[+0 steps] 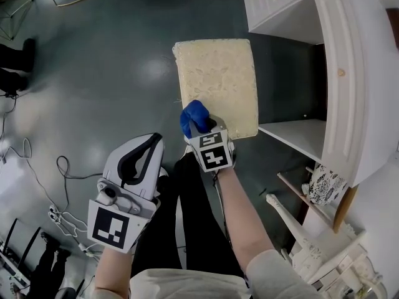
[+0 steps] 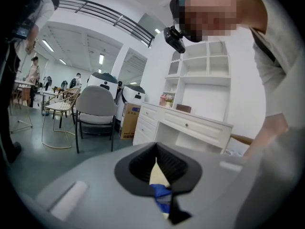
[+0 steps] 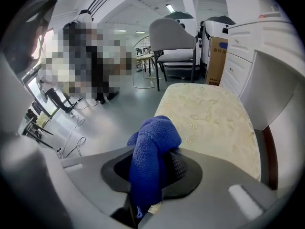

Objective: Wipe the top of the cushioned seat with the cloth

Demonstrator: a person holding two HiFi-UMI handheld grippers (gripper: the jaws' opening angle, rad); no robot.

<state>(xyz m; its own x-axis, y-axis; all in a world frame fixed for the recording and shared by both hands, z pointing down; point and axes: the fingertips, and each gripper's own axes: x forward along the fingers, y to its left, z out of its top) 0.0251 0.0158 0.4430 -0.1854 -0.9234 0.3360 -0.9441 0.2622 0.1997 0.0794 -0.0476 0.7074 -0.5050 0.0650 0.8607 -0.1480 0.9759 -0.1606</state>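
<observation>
We've got the right gripper (image 1: 198, 128) clamped on the blue cloth (image 1: 191, 117), the bundle bulging up out of its jaws, right at the near edge of the cushioned seat (image 1: 218, 73), toward its near left corner. The cream seat stands on the grey floor (image 1: 112, 61) beside the white desk (image 1: 349, 73). Our left gripper (image 1: 151, 143) hangs off the seat, over the floor, jaws drawn together on nothing
</observation>
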